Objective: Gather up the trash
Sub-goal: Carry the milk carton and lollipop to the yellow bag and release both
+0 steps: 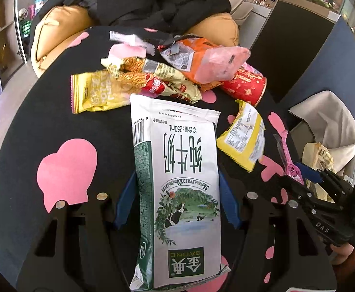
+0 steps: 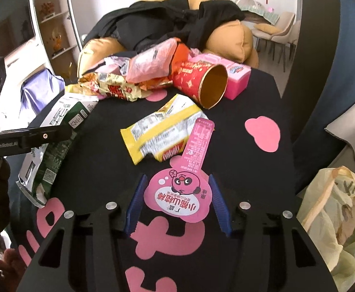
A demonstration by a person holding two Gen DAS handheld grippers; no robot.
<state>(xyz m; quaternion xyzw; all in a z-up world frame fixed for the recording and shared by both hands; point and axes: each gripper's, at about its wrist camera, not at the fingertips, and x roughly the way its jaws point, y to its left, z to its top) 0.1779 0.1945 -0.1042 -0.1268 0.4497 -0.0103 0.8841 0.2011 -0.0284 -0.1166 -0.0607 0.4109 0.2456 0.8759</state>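
Note:
My left gripper is shut on a white and green milk carton, held above the black table; the carton also shows at the left of the right wrist view. My right gripper is shut on a pink lollipop-shaped wrapper; it also shows in the left wrist view. A yellow wafer wrapper lies just beyond it. Further back lie a red paper cup, a pink box and several snack wrappers.
A pale yellow plastic bag hangs open at the right of the table, beside a bin with a grey liner. Black clothing lies on a tan cushion behind the table.

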